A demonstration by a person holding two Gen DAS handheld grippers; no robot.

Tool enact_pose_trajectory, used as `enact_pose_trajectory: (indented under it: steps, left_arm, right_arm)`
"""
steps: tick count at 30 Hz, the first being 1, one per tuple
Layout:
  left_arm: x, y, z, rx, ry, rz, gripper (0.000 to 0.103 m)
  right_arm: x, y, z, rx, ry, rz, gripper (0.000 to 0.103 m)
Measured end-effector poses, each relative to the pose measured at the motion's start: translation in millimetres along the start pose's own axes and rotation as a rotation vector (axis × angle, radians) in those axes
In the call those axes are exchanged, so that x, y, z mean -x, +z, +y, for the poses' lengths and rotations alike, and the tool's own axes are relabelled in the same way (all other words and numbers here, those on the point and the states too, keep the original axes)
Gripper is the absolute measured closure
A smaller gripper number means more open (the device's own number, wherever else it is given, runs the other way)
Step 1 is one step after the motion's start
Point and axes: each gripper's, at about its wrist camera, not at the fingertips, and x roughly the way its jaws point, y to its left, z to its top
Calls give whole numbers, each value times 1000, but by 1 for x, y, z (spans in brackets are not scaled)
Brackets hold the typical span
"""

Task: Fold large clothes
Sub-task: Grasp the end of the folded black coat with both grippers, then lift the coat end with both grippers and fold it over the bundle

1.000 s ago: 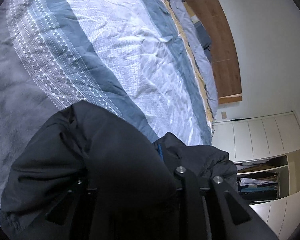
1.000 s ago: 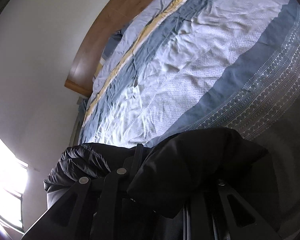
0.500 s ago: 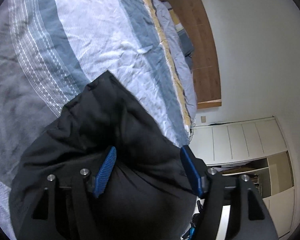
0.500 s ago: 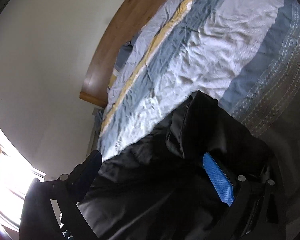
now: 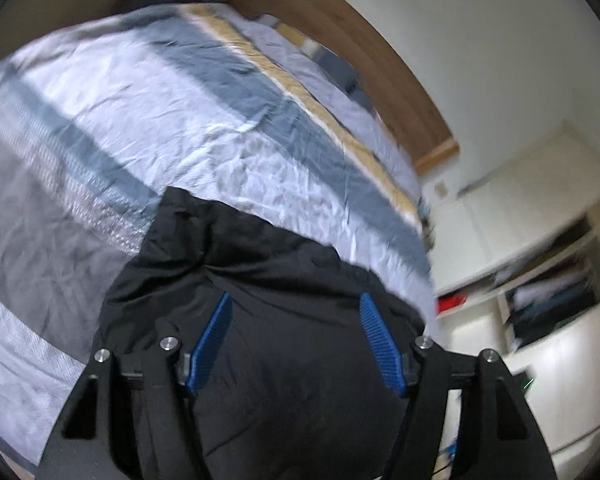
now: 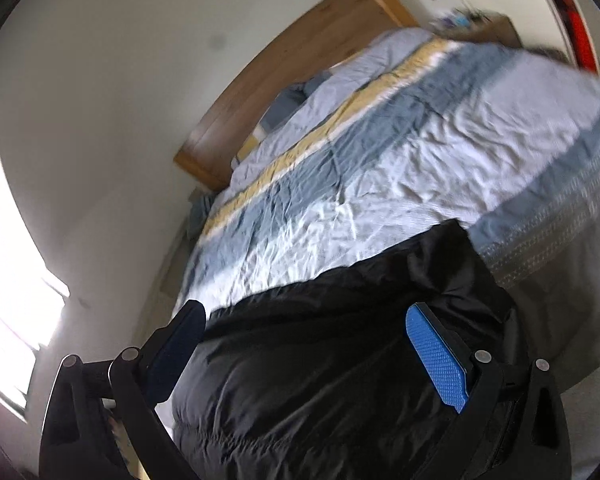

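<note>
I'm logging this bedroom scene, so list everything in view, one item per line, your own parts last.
jacket: one, black, puffy, lying on the near edge of the bed, below both grippers.
bed cover: one, blue, white and grey stripes with a yellow band, spread over the bed.
headboard: one, brown wood, against the white wall.
pillow: at least one, grey-blue, by the headboard.
wardrobe: one, white, open shelves with clothes, beside the bed.
window: one, bright, far left in the right wrist view.
left gripper: black, blue pads, open above the jacket.
right gripper: black, blue pads, open above the jacket.
</note>
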Motion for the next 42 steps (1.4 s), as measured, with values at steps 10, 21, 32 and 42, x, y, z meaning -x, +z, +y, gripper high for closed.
enact_pose_trajectory:
  steps: [10, 21, 32, 42]
  left_arm:
    - [-97, -52, -82, -241, 45, 96, 38]
    - [-217, -54, -86, -340, 256, 135, 37]
    - [-248, -24, -69, -283, 260, 212, 34]
    - [-192, 0, 15, -75, 389, 234, 34]
  right_arm:
    - [-93, -42, 66, 250, -99, 134, 3]
    - [-187, -49, 39, 290, -217, 249, 2]
    - [-207, -18, 5, 266, -184, 333, 0]
    - [-121, -6, -105, 80, -330, 305, 0]
